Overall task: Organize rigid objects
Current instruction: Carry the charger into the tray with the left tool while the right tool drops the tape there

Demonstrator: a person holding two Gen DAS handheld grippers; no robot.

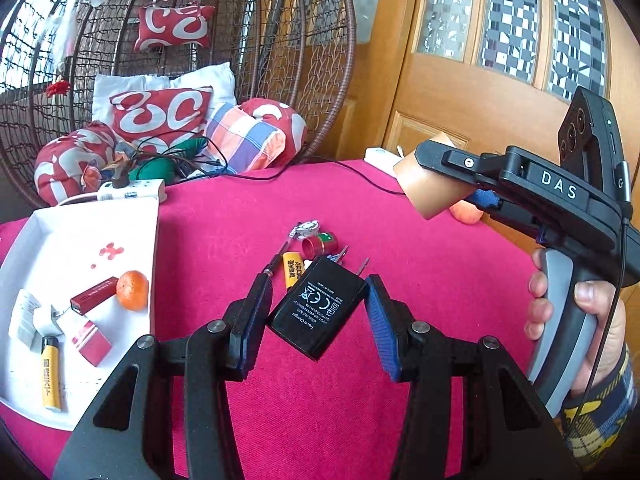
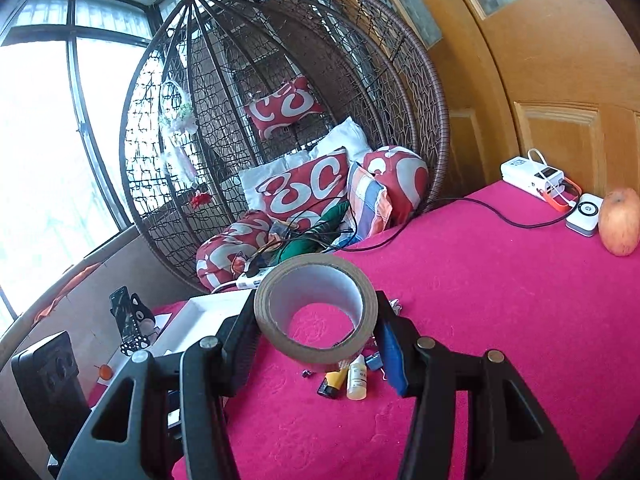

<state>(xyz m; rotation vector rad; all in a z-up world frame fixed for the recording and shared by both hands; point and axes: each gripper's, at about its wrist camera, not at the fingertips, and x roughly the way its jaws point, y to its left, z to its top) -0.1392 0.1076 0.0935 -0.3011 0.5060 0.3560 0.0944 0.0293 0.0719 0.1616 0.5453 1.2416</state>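
Observation:
My left gripper (image 1: 318, 306) is shut on a black travel charger (image 1: 318, 308), held tilted above the pink cloth with its prongs pointing away. My right gripper (image 2: 316, 318) is shut on a roll of brown tape (image 2: 316, 312), lifted off the table; in the left wrist view that same tape roll (image 1: 430, 186) shows at the right, clamped in the right gripper (image 1: 452, 178) held by a hand (image 1: 576, 316). On the cloth beyond the charger lie a yellow lighter (image 1: 293, 272), a red cylinder (image 1: 318, 245) and a key ring (image 1: 305, 230).
A white tray (image 1: 132, 216) at the left holds an orange (image 1: 133, 290), a yellow lighter (image 1: 51, 376), red boxes and white packets. An apple (image 2: 620, 222), a white power bank (image 2: 528, 174) and a cable sit at the right back. A wicker hanging chair (image 2: 400, 80) with cushions stands behind the table.

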